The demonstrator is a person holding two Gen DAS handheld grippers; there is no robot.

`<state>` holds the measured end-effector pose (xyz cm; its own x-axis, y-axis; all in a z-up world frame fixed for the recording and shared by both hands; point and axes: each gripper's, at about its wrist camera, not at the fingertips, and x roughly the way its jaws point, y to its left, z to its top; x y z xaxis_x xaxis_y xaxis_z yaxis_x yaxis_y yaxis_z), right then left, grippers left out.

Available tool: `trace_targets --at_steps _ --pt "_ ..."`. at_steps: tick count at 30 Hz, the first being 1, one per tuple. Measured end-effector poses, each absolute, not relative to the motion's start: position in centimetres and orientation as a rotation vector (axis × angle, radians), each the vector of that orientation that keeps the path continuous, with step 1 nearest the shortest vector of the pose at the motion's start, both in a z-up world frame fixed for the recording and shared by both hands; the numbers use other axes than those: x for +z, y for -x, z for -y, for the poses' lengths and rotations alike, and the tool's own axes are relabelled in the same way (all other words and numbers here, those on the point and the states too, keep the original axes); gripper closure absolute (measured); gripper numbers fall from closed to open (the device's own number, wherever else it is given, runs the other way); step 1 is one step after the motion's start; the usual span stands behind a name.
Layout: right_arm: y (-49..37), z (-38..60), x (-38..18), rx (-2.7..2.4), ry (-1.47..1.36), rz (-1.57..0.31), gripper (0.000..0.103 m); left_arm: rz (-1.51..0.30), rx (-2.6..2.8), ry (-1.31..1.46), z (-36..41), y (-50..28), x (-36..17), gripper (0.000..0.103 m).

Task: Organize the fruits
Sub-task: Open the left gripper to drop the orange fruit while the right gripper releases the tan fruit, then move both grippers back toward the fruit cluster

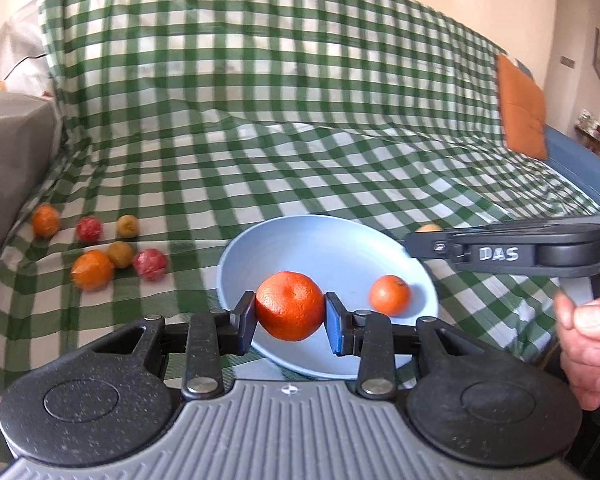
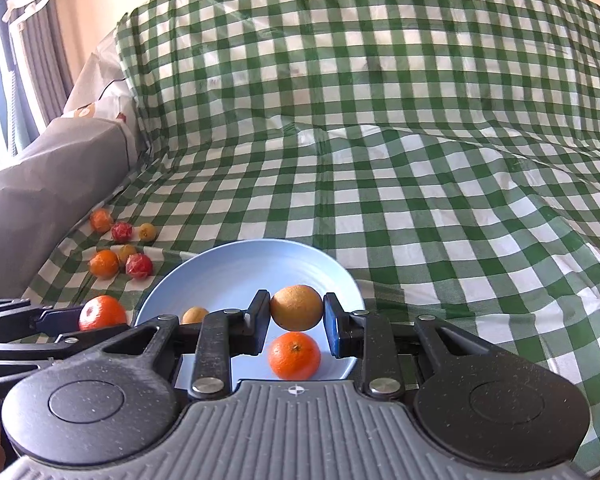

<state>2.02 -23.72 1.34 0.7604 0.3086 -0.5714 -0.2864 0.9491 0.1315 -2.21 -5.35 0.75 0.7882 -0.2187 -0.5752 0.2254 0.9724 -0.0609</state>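
Observation:
A light blue plate [image 1: 324,248] lies on the green checked cloth, with one orange [image 1: 390,295] on it. My left gripper [image 1: 290,307] is shut on a bigger orange [image 1: 290,305] and holds it over the plate's near left rim. My right gripper [image 2: 296,310] is shut on a yellow-brown fruit [image 2: 296,307] above the plate [image 2: 236,272], over an orange [image 2: 294,355] lying there. A second yellow-brown fruit [image 2: 194,314] lies on the plate. The right gripper's body [image 1: 500,254] shows at the right of the left wrist view. The left gripper's orange [image 2: 102,312] shows at the left of the right wrist view.
Several loose fruits lie on the cloth at the far left: oranges [image 1: 92,269], red fruits [image 1: 150,264] and yellow-brown ones [image 1: 120,254]. A grey cushion [image 1: 8,160] borders the left side. An orange cushion [image 1: 522,108] stands at the far right.

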Motion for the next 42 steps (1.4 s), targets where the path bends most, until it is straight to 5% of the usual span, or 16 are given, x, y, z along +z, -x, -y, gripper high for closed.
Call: trace_targets --at_steps 9,12,30,35,42 --pt "-1.9 22.4 1.1 0.364 0.024 -0.638 0.073 -0.63 -0.301 -0.047 6.9 2.1 -0.1 0.063" --pt "-2.1 22.3 1.0 0.364 0.023 -0.656 0.073 -0.631 -0.3 -0.038 6.7 2.0 0.0 0.043" --pt "-2.3 22.3 0.6 0.333 0.048 -0.689 0.055 -0.665 -0.241 -0.029 5.6 1.3 -0.1 0.04" --pt "-2.3 22.4 0.6 0.319 0.052 -0.688 0.054 -0.668 -0.212 -0.043 5.3 1.5 0.0 0.031" --pt "-2.2 22.3 0.8 0.314 0.067 -0.678 0.054 -0.617 -0.162 -0.087 5.1 2.5 1.0 0.04"
